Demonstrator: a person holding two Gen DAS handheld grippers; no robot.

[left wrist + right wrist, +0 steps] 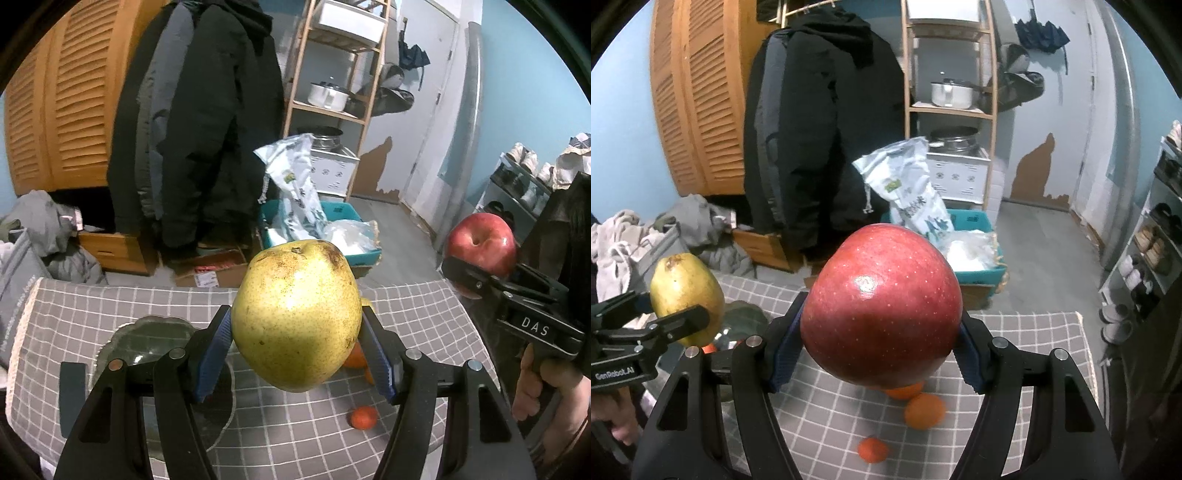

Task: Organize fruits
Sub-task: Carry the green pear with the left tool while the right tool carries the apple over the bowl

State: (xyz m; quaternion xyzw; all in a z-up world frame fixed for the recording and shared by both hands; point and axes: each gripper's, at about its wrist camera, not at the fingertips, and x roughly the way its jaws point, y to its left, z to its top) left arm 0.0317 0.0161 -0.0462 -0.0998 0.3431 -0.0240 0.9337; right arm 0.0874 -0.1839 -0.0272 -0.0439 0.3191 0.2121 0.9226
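Left tool (297, 343) gripping pear (297, 317), right tool (877, 350) gripping apple (882, 306), glass plate (122, 343) below

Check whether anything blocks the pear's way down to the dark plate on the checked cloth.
Nothing visible does. The left gripper holds the pear in the air, and the dark plate sits below to its left, with no fruit seen on its visible part.

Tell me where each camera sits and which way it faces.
Left wrist: sits on the left gripper, looking forward and down along its fingers at the pear; the right gripper and a hand show.
Right wrist: sits on the right gripper, looking over the apple; the left gripper shows.
Shared: pear, apple, checked cloth, dark coat, wooden shelf.
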